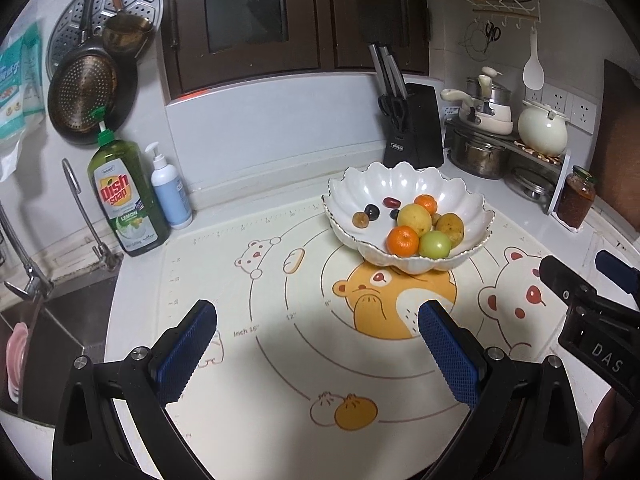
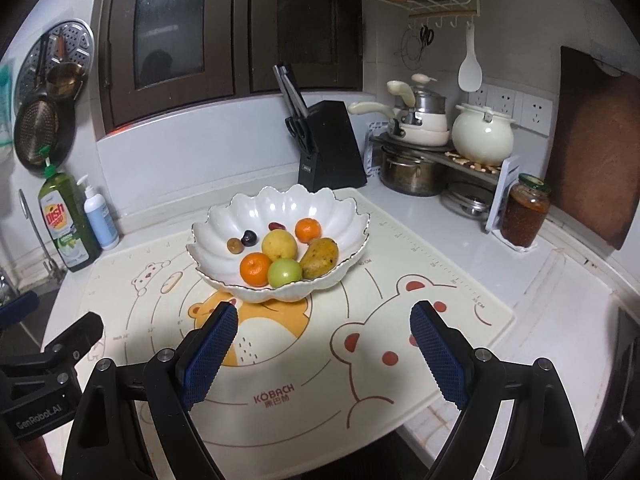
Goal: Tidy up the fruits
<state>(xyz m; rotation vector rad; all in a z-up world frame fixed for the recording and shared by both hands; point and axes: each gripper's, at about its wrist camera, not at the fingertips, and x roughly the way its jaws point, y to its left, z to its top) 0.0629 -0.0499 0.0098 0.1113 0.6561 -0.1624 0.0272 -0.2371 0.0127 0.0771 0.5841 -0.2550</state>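
Fruit bowl point(image 2: 224, 216) on mat point(image 2: 440, 320), left claw point(image 1: 318, 354) apart, right claw point(image 2: 324, 354) apart, both empty.

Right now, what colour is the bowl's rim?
Gold edging on the white bowl, clearest in the right wrist view.

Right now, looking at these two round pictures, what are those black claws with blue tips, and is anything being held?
Each claw is a hand-held gripper with a camera looking along its two fingers. One picture comes from the left gripper, the other from the right gripper. Both stand open and hold nothing. Ahead, on a cartoon bear mat on the kitchen counter, sits a white scalloped bowl of fruit: two oranges, a green apple, a yellow fruit, a brownish mango and small dark fruits. Each gripper also shows at the edge of the other's picture.
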